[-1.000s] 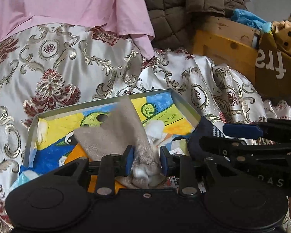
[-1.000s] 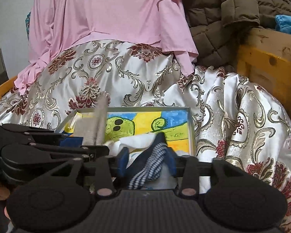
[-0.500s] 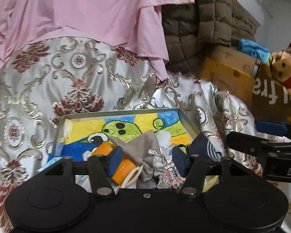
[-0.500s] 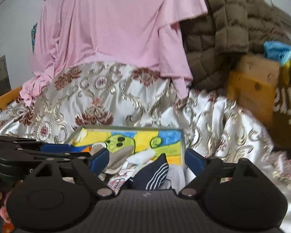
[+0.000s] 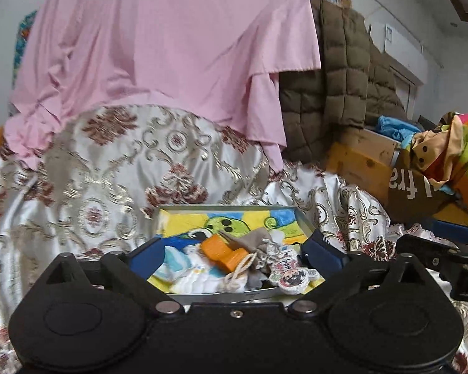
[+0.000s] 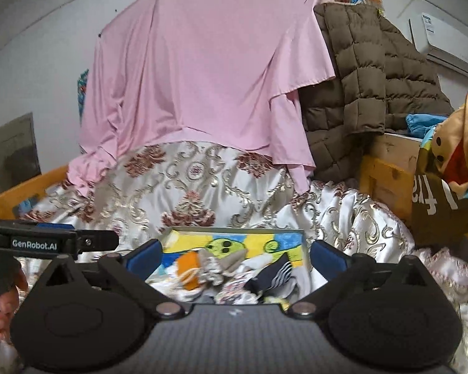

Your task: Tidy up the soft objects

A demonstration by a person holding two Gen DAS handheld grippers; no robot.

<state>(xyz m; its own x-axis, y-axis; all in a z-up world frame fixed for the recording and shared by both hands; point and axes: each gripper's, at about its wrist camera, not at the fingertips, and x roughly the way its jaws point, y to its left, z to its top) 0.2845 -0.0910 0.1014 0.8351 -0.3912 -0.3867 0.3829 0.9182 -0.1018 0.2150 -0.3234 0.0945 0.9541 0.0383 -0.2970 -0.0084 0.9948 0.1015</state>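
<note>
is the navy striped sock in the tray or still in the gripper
In the tray: the striped sock lies among the other soft items, clear of the right gripper pads.

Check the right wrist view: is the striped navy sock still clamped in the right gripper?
No, the right gripper is opening with nothing between its pads; the striped navy sock lies in the tray.

A painted tray [image 5: 305,222] of soft items rests on the brocade bedspread [image 5: 109,193].
</note>
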